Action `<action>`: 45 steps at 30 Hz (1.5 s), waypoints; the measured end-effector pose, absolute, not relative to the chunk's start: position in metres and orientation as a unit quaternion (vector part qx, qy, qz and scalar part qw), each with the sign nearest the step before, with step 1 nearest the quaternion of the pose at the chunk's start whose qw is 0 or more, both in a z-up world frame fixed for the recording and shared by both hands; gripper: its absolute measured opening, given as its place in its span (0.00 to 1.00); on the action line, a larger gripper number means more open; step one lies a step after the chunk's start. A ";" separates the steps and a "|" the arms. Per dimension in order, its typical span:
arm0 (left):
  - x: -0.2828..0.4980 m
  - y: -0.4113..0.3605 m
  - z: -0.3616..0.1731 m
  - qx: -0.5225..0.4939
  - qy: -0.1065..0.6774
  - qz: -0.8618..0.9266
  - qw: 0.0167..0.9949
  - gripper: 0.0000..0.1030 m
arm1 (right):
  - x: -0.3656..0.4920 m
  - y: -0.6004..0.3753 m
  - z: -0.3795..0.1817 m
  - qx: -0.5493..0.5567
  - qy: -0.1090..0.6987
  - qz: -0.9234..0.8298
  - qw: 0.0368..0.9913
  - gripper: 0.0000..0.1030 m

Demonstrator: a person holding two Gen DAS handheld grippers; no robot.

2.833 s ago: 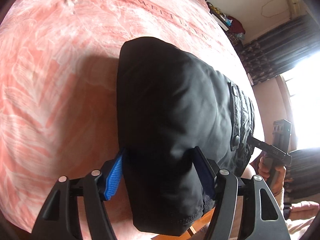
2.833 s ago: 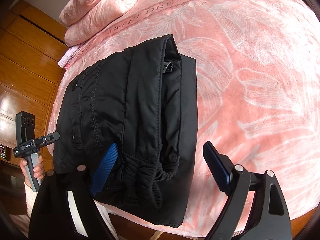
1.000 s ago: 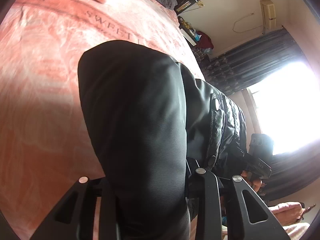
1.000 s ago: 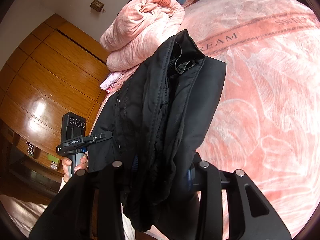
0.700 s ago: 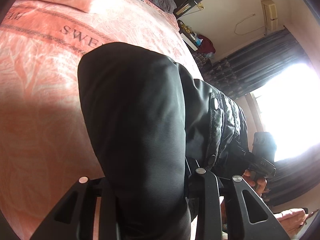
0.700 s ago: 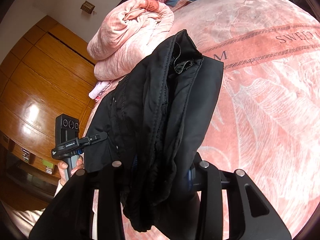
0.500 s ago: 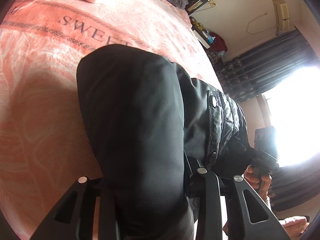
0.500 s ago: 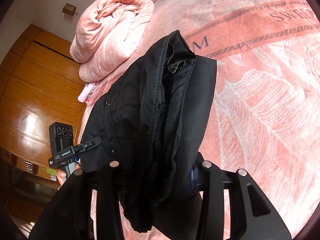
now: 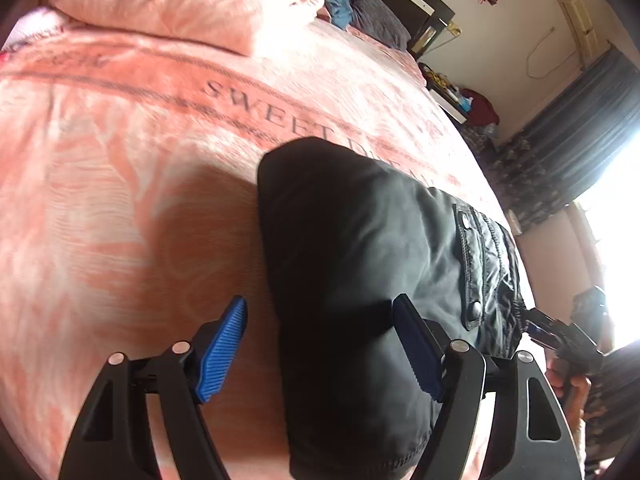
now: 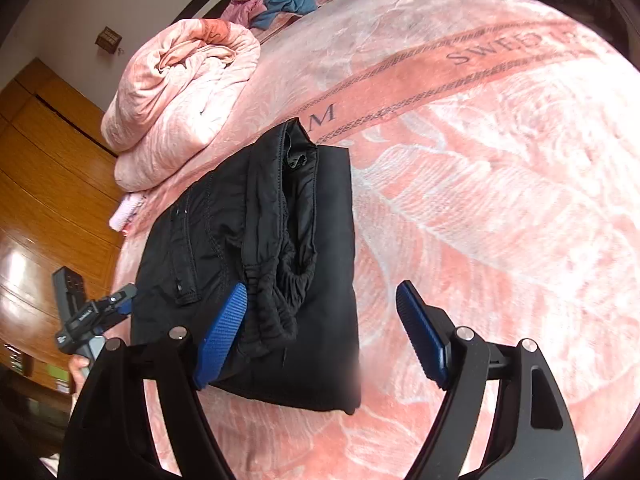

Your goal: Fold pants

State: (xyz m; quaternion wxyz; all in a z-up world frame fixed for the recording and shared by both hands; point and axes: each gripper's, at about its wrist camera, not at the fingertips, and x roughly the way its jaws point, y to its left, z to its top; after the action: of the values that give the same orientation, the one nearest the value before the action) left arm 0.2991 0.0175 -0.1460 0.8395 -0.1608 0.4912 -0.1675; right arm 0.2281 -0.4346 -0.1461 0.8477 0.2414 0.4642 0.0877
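The black pants (image 9: 360,264) lie folded into a thick rectangle on the pink bed blanket (image 9: 120,184). In the right wrist view the pants (image 10: 256,264) show their elastic waistband on top. My left gripper (image 9: 320,344) is open, its blue pads on either side of the bundle's near end, not pinching it. My right gripper (image 10: 320,332) is open, its left pad over the waistband edge and its right pad over bare blanket. The right gripper (image 9: 560,332) shows in the left wrist view, and the left gripper (image 10: 96,312) in the right wrist view.
A rolled pink quilt (image 10: 180,92) lies beyond the pants near the bed's edge. Loose clothes (image 10: 280,0) lie by the headboard. Wooden wardrobe doors (image 10: 48,184) stand beside the bed. Dark curtains (image 9: 580,128) hang by a bright window.
Both grippers were shut on the folded pants and held them up off the bed. Now the pants lie on the blanket farther up the bed and both grippers have opened.
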 end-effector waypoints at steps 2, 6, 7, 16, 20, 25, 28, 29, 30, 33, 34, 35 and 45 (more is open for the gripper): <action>0.282 0.018 -0.133 -0.133 0.485 -0.137 0.853 0.75 | 0.210 -0.420 -0.131 0.200 0.457 0.054 0.865 0.78; 0.243 0.013 -0.108 -0.106 0.463 -0.112 0.873 0.79 | 0.181 -0.383 -0.112 0.142 0.436 0.019 0.889 0.87; 0.237 0.007 -0.102 -0.097 0.455 -0.109 0.878 0.81 | 0.178 -0.374 -0.109 0.135 0.433 0.014 0.891 0.89; 0.186 -0.027 -0.082 -0.001 0.425 -0.089 0.901 0.94 | 0.142 -0.329 -0.098 0.108 0.433 -0.015 0.895 0.94; 0.165 -0.031 -0.070 -0.011 0.416 -0.098 0.904 0.96 | 0.127 -0.313 -0.087 0.078 0.424 -0.030 0.902 0.96; 0.147 -0.029 -0.060 -0.032 0.417 -0.093 0.904 0.96 | 0.110 -0.302 -0.072 0.068 0.412 -0.030 0.908 0.97; 0.136 -0.025 -0.052 -0.031 0.404 -0.076 0.911 0.96 | 0.102 -0.298 -0.067 0.068 0.413 -0.026 0.908 0.97; 0.132 -0.024 -0.050 -0.027 0.402 -0.073 0.912 0.96 | 0.100 -0.297 -0.066 0.064 0.413 -0.027 0.908 0.97; 0.130 -0.024 -0.048 -0.021 0.401 -0.071 0.913 0.96 | 0.097 -0.295 -0.064 0.061 0.410 -0.029 0.909 0.97; 0.123 -0.024 -0.044 -0.002 0.399 -0.067 0.914 0.96 | 0.089 -0.292 -0.056 0.061 0.404 -0.023 0.912 0.97; 0.121 -0.025 -0.043 0.003 0.399 -0.067 0.915 0.96 | 0.086 -0.291 -0.053 0.062 0.402 -0.021 0.913 0.97; 0.119 -0.025 -0.042 0.007 0.397 -0.065 0.915 0.96 | 0.084 -0.290 -0.051 0.062 0.401 -0.019 0.914 0.97; 0.102 -0.033 -0.036 0.019 0.393 -0.064 0.917 0.96 | 0.071 -0.279 -0.041 0.049 0.394 -0.019 0.918 0.97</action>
State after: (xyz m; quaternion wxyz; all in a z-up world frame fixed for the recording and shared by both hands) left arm 0.1017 -0.0328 -0.0359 0.9172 0.0194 0.3927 -0.0641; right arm 0.0706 -0.2788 -0.0405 0.9178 0.0488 0.3935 -0.0187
